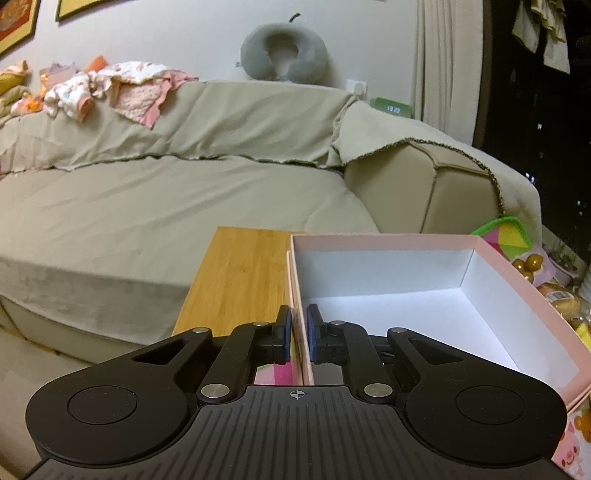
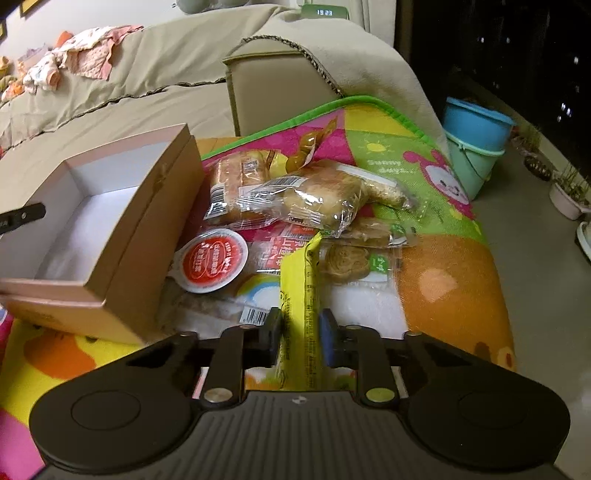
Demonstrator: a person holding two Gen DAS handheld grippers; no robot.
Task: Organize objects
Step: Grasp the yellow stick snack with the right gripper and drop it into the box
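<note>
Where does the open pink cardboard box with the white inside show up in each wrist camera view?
Left wrist view: the open pink cardboard box fills the lower right, its near wall clamped in the left tongs.
Right wrist view: the box sits at left, beside the snack packets.
Shared landmark: the green digital clock behind the sofa arm.

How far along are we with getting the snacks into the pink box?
Nothing is packed yet: the pink box is empty. In hand: the left gripper clamps the box's wall, and the right gripper is shut on the yellow packet. Left: the bread packs, red-lidded cup and other snacks on the mat.
</note>
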